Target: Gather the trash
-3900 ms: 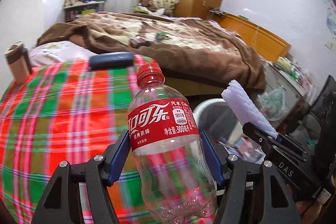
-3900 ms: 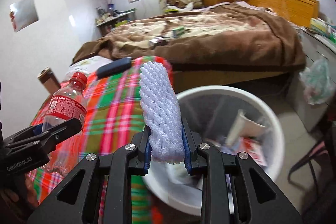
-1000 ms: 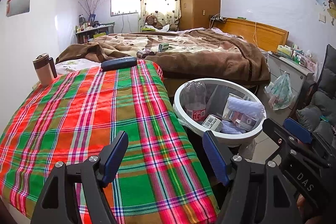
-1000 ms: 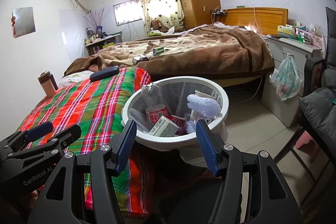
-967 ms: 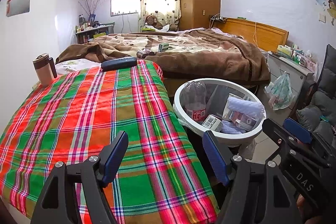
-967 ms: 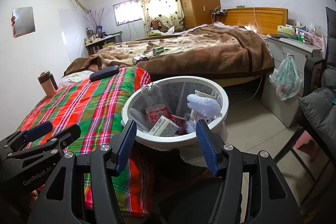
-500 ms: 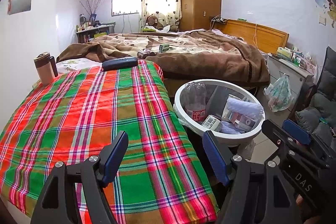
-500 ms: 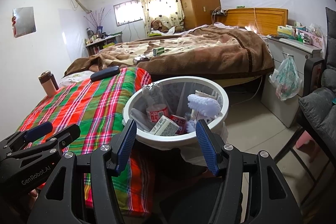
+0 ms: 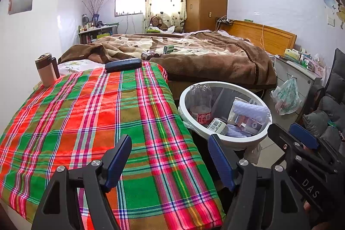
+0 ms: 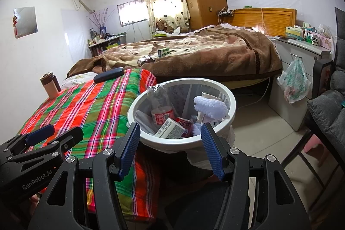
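Observation:
A white round trash bin stands on the floor beside the plaid-covered table. Inside it lie a clear cola bottle with a red label, a white foam net, a small carton and other packaging. My left gripper is open and empty above the table's near right corner. My right gripper is open and empty just in front of the bin's near rim.
On the table stand a brown thermos cup at the far left and a dark case at the far edge. A bed with a brown blanket lies behind. A cabinet with a hanging plastic bag and a grey chair are right.
Since about four seconds ago both grippers let go: the cola bottle and the foam net now lie in the bin. In the last second both grippers are almost still.

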`<state>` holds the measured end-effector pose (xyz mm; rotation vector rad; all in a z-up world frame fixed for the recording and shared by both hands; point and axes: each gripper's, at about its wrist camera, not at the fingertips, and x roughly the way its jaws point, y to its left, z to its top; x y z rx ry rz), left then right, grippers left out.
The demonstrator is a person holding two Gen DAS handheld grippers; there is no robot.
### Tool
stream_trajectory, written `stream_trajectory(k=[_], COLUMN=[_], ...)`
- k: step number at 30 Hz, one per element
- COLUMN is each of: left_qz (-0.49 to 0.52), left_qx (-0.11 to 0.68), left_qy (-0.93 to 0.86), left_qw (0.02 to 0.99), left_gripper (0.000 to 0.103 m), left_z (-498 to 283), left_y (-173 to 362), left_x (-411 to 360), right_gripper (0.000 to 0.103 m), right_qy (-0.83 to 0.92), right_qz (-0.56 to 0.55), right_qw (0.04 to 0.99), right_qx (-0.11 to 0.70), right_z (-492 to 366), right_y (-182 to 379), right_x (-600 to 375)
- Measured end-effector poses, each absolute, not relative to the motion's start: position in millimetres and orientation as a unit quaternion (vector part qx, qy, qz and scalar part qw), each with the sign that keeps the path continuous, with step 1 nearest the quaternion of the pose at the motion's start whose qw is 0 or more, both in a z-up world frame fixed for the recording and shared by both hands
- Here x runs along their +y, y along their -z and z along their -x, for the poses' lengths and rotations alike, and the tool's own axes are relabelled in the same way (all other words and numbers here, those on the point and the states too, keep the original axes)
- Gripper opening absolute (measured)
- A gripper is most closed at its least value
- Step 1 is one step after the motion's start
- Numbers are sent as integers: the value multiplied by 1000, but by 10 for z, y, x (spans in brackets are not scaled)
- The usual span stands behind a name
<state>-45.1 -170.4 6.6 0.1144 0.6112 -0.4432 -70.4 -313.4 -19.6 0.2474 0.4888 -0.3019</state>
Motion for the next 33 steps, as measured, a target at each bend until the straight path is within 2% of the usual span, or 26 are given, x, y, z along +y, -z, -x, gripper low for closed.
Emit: stream_trajectory(k=[33], left_qz=[-53], left_qx=[303], left_qy=[223], left_qw=[925], left_gripper=[73], left_z=[463], left_y=[-69], left_x=[-1752], right_gripper=[60], right_qy=[145], right_qz=[-122], right_qw=[952], right_qx=[241], right_z=[705], right_y=[184], right_x=[-3115])
